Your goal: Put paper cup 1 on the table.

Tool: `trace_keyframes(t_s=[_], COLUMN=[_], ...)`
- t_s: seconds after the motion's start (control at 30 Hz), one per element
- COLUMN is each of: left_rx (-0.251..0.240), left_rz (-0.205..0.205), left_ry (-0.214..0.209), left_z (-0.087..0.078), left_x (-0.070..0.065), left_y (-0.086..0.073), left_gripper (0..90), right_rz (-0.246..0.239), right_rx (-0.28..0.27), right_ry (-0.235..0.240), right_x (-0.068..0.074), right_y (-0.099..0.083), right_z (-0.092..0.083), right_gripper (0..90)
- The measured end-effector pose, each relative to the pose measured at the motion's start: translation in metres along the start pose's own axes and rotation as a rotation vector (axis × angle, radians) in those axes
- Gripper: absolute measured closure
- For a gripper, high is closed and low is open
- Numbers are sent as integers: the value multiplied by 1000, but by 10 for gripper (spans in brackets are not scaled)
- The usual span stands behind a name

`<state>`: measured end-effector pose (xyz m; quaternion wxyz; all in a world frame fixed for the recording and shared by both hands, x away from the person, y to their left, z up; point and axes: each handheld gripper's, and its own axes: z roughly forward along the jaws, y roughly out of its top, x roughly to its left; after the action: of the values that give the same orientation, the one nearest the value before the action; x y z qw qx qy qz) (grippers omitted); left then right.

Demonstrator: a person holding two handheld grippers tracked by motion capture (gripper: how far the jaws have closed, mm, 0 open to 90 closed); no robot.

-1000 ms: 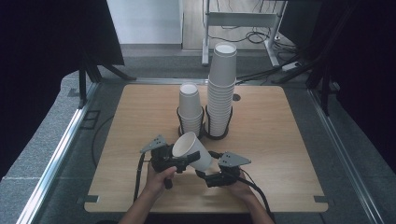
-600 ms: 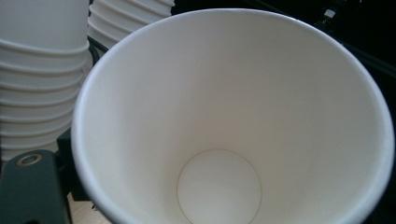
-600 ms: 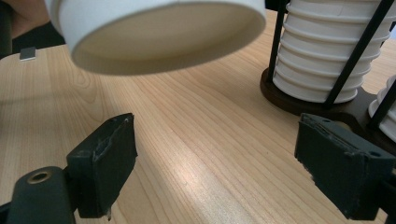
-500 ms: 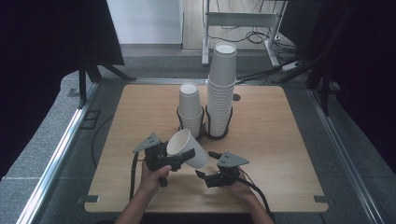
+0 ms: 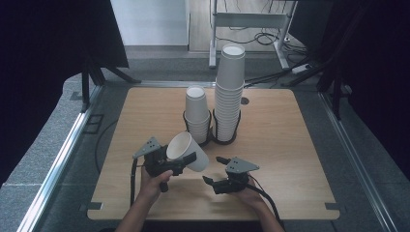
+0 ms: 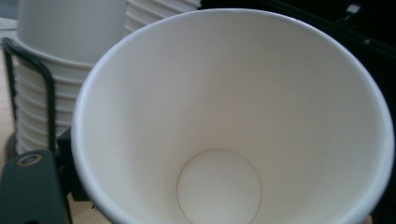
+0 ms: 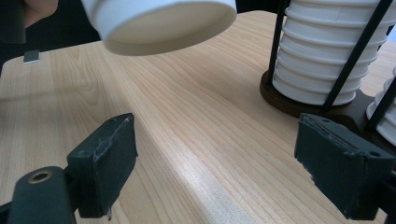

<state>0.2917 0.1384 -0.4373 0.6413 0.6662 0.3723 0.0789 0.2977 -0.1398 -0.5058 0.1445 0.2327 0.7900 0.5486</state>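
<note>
Item: single white paper cup [image 5: 186, 151], lifted clear of the wooden table [image 5: 290, 145] at its near-left part, in front of the two stacks and apart from both. Holder: left gripper [image 5: 180, 163], jaws closed on the cup's wall near the rim; in the left gripper view the cup's open mouth and round inner base [image 6: 218, 186] face the camera, with one black jaw beside the rim at lower left. Orientation: the cup lies tilted, close to level; its long axis runs from the mouth at upper left of the high view to the base at lower right, so the mouth points toward the left gripper's body and the base toward the right gripper [image 5: 215, 170]. In the right gripper view the cup's underside [image 7: 173, 25] hangs above and beyond the jaws. Right gripper: jaws apart, nothing between them but bare tabletop; it holds nothing and sits near the table's front edge, just right of the cup. Fixtures: a short stack of cups [image 5: 197, 113] and a tall stack of cups [image 5: 229, 92], each nested upright inside a black wire holder [image 5: 212, 137] on a dark base at mid-table. Progress, as judged: one cup is free of the stacks and in hand; it is not yet set down or placed on either stack. Remaining, as judged: bring the cup upright or over a stack, seat it, and release.
</note>
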Motion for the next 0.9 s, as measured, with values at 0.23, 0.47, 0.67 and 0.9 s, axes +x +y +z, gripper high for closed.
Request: trace_keyframes(t_s=[0.23,0.47,0.67,0.9], left_rx=[11,21,24,42], left_rz=[31,55,69,67], left_ry=[84,153,217,263], left_z=[-6,-12,-18,-19], left_x=[6,12,19,25], left_y=[0,1,3,1], left_gripper=[132,132,132,131], right_rz=[1,1,0,-5], right_rx=[4,9,14,22], right_ry=[2,3,3,6], right_x=[0,0,0,1], right_y=[-1,-1,-1,-2], right_z=[0,0,1,2], right_gripper=[135,135,136,137])
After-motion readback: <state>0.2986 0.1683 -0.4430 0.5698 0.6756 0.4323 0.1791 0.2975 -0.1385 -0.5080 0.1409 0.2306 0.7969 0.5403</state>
